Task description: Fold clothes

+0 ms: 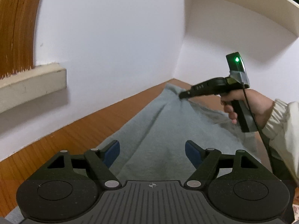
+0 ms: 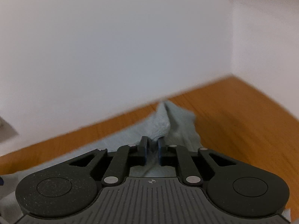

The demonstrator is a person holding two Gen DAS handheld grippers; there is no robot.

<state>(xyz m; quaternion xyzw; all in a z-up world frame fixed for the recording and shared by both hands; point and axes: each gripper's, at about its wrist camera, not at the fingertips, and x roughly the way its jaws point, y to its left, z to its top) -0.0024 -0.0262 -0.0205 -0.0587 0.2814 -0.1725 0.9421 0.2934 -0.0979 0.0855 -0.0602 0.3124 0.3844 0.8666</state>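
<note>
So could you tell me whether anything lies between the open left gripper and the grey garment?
Nothing visible does. The left gripper hangs open directly over the garment, with only bare cloth between its fingers. The right gripper is farther off, shut on the garment's far edge, clear of that path.

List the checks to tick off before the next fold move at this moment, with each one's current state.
1. Right gripper has the cloth: ok. Its jaws are closed on a bunched fold of the grey garment.
2. Left gripper has the cloth: not ok. Its jaws stand wide open above the garment, holding nothing.
3. Pinched corner is off the table: ok. The left wrist view shows the fabric tented up to the right gripper's tip.
4. Room at the far edge: cannot tell. The raised corner is near the wall, but the gap is unclear.
5. Garment lies flat: not ok. Creases run along it.
6. Near hem position: cannot tell. It is hidden under the grippers.
</note>
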